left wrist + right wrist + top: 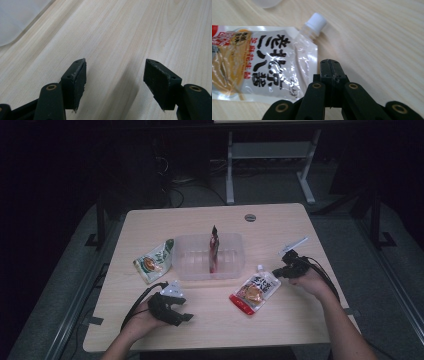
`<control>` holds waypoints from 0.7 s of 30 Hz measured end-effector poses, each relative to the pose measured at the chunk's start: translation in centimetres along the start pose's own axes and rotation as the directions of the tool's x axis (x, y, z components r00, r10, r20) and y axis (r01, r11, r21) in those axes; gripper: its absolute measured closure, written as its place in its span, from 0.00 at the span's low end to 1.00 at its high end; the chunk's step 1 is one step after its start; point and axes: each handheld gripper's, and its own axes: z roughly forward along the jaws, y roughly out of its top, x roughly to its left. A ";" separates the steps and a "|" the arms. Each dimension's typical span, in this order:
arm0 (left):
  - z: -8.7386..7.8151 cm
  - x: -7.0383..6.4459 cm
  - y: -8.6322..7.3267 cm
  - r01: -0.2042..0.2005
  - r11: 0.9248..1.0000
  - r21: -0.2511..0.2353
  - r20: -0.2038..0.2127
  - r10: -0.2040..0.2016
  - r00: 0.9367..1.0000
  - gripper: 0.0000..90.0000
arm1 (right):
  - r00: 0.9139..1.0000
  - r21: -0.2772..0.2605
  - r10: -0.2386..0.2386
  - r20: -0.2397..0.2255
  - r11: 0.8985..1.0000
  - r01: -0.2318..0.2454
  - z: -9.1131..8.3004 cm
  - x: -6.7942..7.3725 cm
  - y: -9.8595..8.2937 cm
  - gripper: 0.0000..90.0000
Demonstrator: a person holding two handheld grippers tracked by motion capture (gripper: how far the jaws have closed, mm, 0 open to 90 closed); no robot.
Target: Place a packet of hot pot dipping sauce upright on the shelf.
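Two grippers we log: right gripper (331,65), jaws pressed together, empty, just beside the spouted sauce pouch (262,65); left gripper (115,85), jaws wide over bare table (125,30).

Bare tabletop (210,312) between both grippers; clear tub (208,256) and two pouches beyond

red-white sauce pouch (255,292), green snack packet (155,261)

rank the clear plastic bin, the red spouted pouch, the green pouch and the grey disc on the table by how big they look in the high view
1. clear plastic bin
2. red spouted pouch and green pouch: these look about alike, so no ranking between them
3. grey disc, smallest, though it lies farthest from the camera
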 end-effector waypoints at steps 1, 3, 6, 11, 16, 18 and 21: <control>0.0 0.0 0.0 -0.002 1.000 0.002 -0.002 0.002 1.000 0.38 | 1.000 0.004 -0.008 -0.004 1.000 0.008 0.1 0.1 0.0 1.00; 0.0 0.0 0.0 -0.006 1.000 0.002 -0.002 0.006 1.000 0.38 | 1.000 0.015 -0.016 -0.006 1.000 0.016 0.2 0.2 0.1 1.00; -0.1 0.0 0.0 -0.012 1.000 0.007 -0.001 0.012 1.000 0.38 | 1.000 0.017 -0.014 -0.018 1.000 0.014 0.1 0.3 0.1 1.00; -0.1 0.0 0.1 -0.008 1.000 0.004 -0.003 0.008 1.000 0.38 | 0.998 0.024 -0.028 -0.063 0.999 0.029 0.1 0.8 0.0 1.00; -0.4 0.0 0.2 0.001 1.000 -0.006 -0.002 -0.001 1.000 0.39 | 0.994 0.023 -0.025 -0.103 0.999 0.027 0.3 2.4 -0.1 1.00; -0.5 -0.1 0.3 -0.003 1.000 -0.013 0.003 0.003 1.000 0.41 | 0.992 0.025 -0.037 -0.118 0.999 0.040 0.4 3.2 -0.1 1.00; -0.5 -0.3 0.4 0.014 1.000 -0.023 0.015 -0.014 1.000 0.44 | 0.986 0.024 -0.039 -0.163 0.999 0.044 0.5 4.2 -0.3 1.00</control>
